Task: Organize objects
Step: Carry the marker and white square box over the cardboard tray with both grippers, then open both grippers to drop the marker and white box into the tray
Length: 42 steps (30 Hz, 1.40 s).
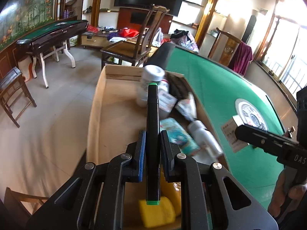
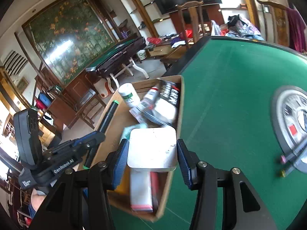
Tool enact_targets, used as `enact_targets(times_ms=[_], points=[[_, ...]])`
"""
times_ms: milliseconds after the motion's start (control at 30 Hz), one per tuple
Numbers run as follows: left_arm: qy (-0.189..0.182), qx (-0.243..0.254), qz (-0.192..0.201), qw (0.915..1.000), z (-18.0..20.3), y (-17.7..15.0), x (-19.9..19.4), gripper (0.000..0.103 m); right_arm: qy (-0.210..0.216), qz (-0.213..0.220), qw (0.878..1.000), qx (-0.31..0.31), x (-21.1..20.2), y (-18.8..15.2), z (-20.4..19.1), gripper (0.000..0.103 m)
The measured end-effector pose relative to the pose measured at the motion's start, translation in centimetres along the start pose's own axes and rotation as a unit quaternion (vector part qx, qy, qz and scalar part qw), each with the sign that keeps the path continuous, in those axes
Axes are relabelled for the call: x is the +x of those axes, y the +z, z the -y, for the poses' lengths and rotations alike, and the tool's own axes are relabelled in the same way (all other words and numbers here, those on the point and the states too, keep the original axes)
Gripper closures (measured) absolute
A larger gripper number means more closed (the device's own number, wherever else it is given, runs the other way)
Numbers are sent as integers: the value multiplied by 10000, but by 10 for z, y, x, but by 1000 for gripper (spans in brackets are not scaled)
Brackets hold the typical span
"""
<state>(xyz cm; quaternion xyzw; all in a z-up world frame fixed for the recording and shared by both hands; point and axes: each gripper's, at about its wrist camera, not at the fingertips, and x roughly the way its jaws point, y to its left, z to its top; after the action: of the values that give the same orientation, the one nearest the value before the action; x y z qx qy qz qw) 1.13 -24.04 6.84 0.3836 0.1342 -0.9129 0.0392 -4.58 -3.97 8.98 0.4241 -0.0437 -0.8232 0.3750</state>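
Marker [image 1: 153, 134], black, green-capped: light, rigid, slick barrel, clenched mid-length in left tool [image 1: 152, 149] above cardboard box [image 1: 99, 103]; right tool [image 2: 152, 153] grasps a white box [image 2: 152, 147] (probably light card, blurred).

Left claw [image 1: 152, 143]: matte black speckled frame with 2 triangular cut-outs, round silver screws at the linkage joints, and ribbed blue pads lining its 2 fingers. Right claw [image 2: 152, 153] has the same black frame, silver screws and blue pads. Seen from the right wrist, the left claw's black handle carries white lettering reading "GenRobot.AI".
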Motion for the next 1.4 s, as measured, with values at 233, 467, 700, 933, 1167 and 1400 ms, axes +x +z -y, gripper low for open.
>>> enact_targets(times_ms=[233, 467, 700, 933, 1167, 1400], points=[[105, -223, -189, 9995, -24, 7, 19, 89, -176, -192, 9990, -364, 49, 34, -27, 53], [114, -332, -286, 9990, -36, 11, 28, 89, -245, -410, 9978, -459, 99, 57, -45, 53], [53, -339, -352, 9988, -41, 13, 32, 89, -432, -483, 9963, -560, 133, 67, -54, 53], [46, -399, -523, 9978, -41, 8, 40, 89, -533, -541, 9940, -784, 145, 73, -66, 53], [77, -489, -432, 9978, -43, 7, 38, 89, -450, -551, 9945, -766, 144, 68, -67, 52], [145, -505, -465, 9975, -42, 7, 34, 87, -233, -464, 9967, -623, 122, 64, -63, 52]])
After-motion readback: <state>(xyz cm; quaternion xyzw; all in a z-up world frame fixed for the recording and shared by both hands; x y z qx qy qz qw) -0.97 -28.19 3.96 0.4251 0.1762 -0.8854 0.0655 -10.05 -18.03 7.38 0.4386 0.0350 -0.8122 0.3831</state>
